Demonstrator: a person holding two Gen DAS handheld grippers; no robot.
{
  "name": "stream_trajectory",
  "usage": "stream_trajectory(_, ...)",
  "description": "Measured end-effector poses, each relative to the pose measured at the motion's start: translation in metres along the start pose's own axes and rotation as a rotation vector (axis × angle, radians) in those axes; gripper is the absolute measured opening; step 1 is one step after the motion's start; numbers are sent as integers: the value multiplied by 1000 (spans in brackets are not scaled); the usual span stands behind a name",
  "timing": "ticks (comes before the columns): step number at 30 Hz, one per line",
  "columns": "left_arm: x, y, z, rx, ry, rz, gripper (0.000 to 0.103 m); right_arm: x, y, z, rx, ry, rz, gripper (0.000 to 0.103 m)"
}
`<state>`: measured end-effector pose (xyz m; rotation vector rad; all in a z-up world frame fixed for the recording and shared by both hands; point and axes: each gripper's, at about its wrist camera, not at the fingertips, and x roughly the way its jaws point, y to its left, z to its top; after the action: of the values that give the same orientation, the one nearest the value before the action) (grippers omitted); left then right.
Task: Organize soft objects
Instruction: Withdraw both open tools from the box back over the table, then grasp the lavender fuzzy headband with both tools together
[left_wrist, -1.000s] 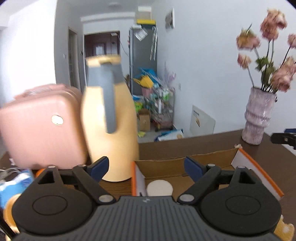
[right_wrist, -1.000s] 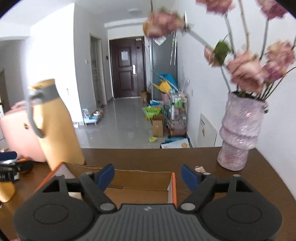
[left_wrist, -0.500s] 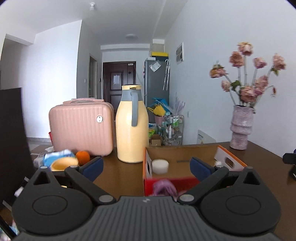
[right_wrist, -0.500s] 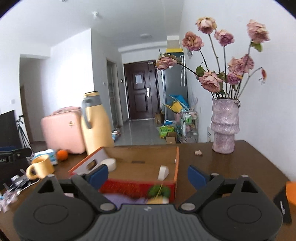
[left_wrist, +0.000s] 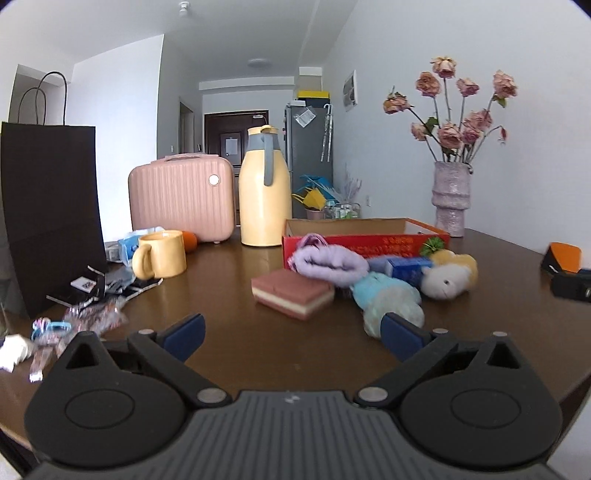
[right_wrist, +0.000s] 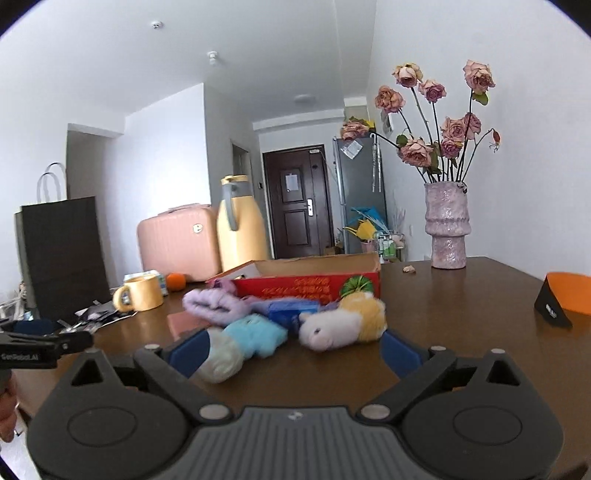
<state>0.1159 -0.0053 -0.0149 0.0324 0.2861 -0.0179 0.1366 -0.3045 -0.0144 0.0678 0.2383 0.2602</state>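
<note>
Soft objects loose on the desk in front of the red box; both grippers empty, nothing yet sorted.

Left wrist view: left gripper (left_wrist: 291, 334) is held with fingers spread wide, nothing gripped or touched. The blue plush (left_wrist: 388, 300) lies just ahead of the right-hand finger, its long axis running near to far. The pink sponge block (left_wrist: 293, 292) sits ahead, near centre; the purple cloth (left_wrist: 328, 264) and white plush (left_wrist: 445, 281) lie farther, against the red box (left_wrist: 365, 240).
Right wrist view: right gripper (right_wrist: 293, 352) is likewise wide open and empty. The blue plush (right_wrist: 240, 343) lies just beyond the left-hand finger, the white plush (right_wrist: 334, 326) ahead, slightly right of centre. By judgement, the right gripper is nearer the white plush.
</note>
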Motion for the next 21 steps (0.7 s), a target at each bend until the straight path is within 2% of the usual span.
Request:
stream_trajectory(5, -7, -7, -8, 10, 5, 0, 103, -13, 12, -22, 6, 31, 49, 99)
stream_trajectory(13, 0, -5, -4, -6, 12, 0, 103, -16, 19, -19, -10, 28, 36, 96)
stream_trajectory(19, 27, 5, 4, -33, 48, 15, 103, 6, 19, -14, -6, 77, 34, 87)
stream_trajectory(20, 35, 7, 7, -40, 60, 17, 101, 12, 19, -12, -9, 86, 33, 83)
stream_trajectory(21, 42, 9, 10, -47, 74, 19, 96, 18, 19, -10, -9, 96, 31, 82)
